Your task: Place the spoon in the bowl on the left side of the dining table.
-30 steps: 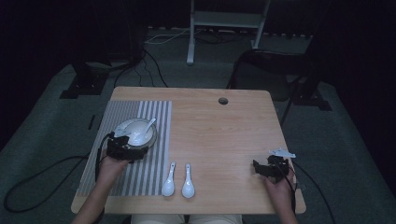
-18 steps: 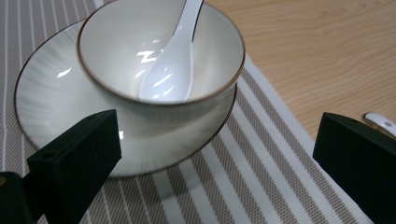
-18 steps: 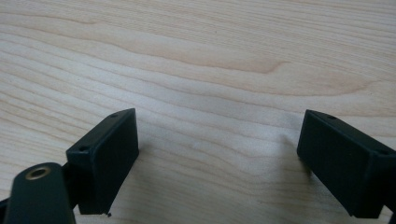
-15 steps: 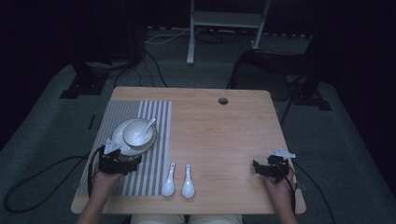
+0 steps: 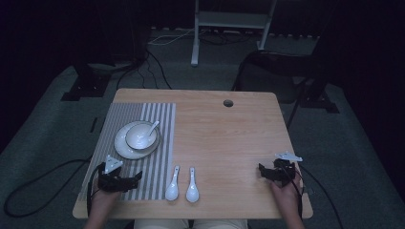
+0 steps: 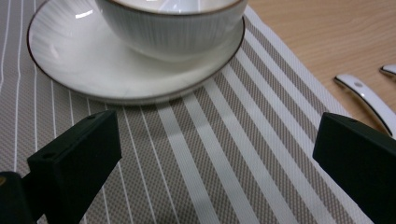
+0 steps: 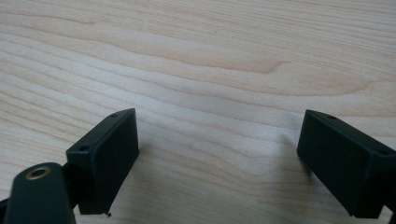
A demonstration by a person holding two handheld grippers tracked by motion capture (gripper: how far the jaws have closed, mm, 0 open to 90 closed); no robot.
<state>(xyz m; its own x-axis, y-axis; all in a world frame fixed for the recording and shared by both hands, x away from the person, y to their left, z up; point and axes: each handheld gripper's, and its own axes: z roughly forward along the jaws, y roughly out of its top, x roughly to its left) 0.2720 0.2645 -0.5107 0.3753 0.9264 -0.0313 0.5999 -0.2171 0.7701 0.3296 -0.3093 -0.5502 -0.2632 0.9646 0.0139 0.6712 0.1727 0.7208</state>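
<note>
A white bowl (image 5: 140, 137) stands on a white plate (image 5: 123, 149) on the striped placemat (image 5: 160, 114), with a white spoon (image 5: 153, 127) resting in it. Two more white spoons (image 5: 172, 187) (image 5: 192, 190) lie side by side near the front edge. My left gripper (image 5: 137, 177) is open over the mat's front part, well short of the plate. Its own view shows the plate (image 6: 88, 70) and bowl (image 6: 173, 28) ahead, with a spoon handle (image 6: 366, 98) to the right. My right gripper (image 5: 261, 171) is open and empty just above bare wood (image 7: 210, 70) at the front right.
The wooden table (image 5: 229, 138) has a round cable hole (image 5: 228, 103) near its back edge. Behind it on the dark floor are a white stand (image 5: 196, 43), cables and a black chair base (image 5: 286, 71).
My left gripper has drawn back from the bowl toward the front edge of the table, open and empty. The spoon stays in the bowl. The right gripper has not moved.
</note>
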